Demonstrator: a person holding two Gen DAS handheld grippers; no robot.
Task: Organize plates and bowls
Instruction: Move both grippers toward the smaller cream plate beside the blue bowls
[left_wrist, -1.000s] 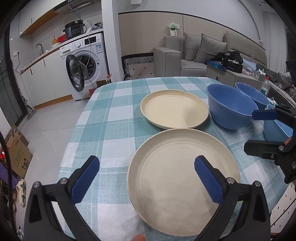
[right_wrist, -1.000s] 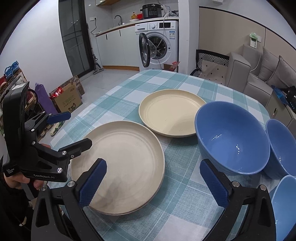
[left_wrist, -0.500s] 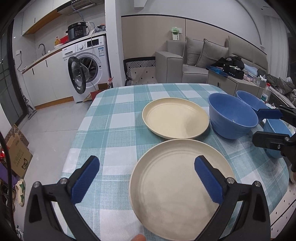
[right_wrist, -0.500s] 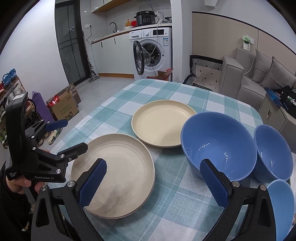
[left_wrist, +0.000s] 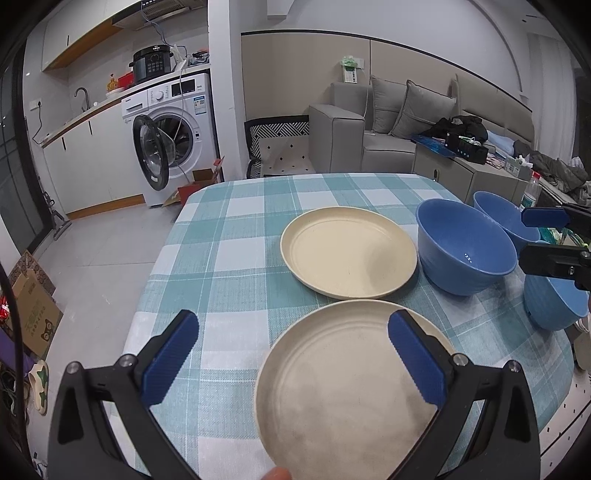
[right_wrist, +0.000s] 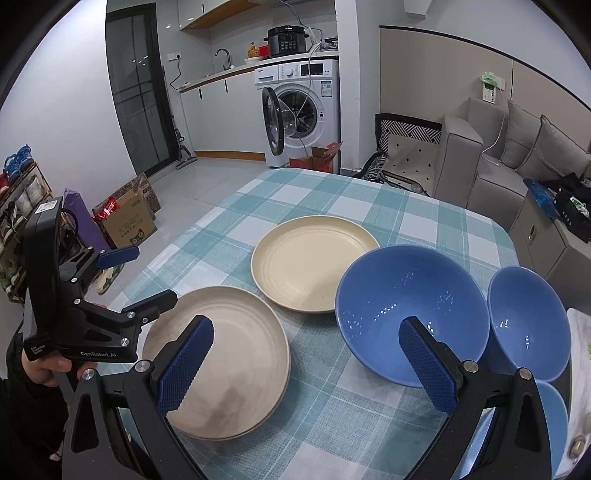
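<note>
Two cream plates lie on the checked tablecloth: a near plate (left_wrist: 343, 391) (right_wrist: 229, 354) and a far plate (left_wrist: 347, 251) (right_wrist: 314, 264). To their right stand a large blue bowl (left_wrist: 465, 247) (right_wrist: 410, 310), a medium blue bowl (left_wrist: 502, 214) (right_wrist: 528, 325) and a small blue bowl (left_wrist: 554, 302) (right_wrist: 546, 424). My left gripper (left_wrist: 291, 358) is open and empty above the near plate's left part. My right gripper (right_wrist: 306, 365) is open and empty between the near plate and the large bowl.
The table (left_wrist: 236, 258) has its left edge near my left gripper and its right edge by the bowls. Beyond it are a washing machine (left_wrist: 173, 136), a grey sofa (left_wrist: 388, 133) and cardboard boxes (right_wrist: 129, 221) on the floor.
Both grippers have pulled back and risen from the table, so plates and bowls look smaller and farther. Both stay open. Nothing on the table has moved.
</note>
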